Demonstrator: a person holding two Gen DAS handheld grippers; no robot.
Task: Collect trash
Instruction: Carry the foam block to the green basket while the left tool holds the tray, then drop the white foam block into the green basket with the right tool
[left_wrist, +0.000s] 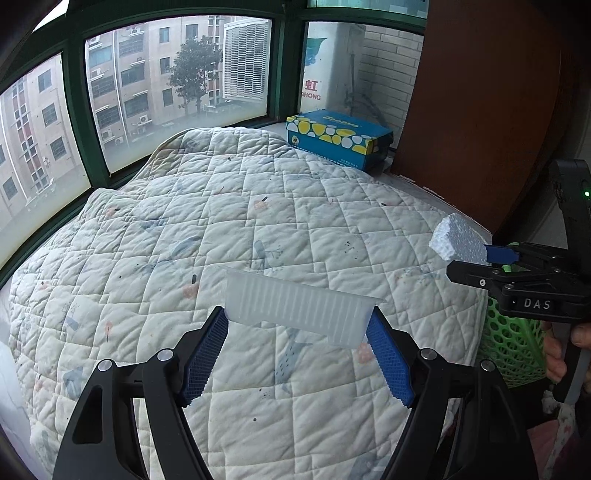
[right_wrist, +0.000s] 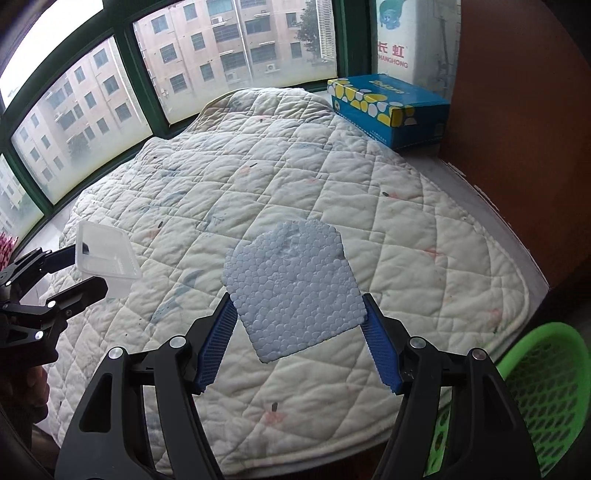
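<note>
Left wrist view: left gripper (left_wrist: 297, 328) jaws clamp plastic tray (left_wrist: 295, 312) mid-frame above quilt (left_wrist: 184, 221); right gripper (left_wrist: 491, 258), marked "DAS", grips foam piece (left_wrist: 458, 242); tissue box (left_wrist: 338, 138) upper right; green basket (left_wrist: 513, 354) right edge.

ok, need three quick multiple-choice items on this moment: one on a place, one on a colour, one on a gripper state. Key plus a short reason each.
1. Where is the tissue box?
A. on the quilt's middle
B. on the sill by the window, at the quilt's far edge
C. in the basket

2. What colour is the mesh basket?
A. green
B. red
C. white

3. What does the right gripper hold?
A. nothing
B. a foam piece
C. a bottle

Key: 1 B, it sits at the window beyond the quilt. 2 A, bright green mesh at the bed's edge. 3 B, both pads press the foam's sides; the left gripper holds the plastic tray.
</note>
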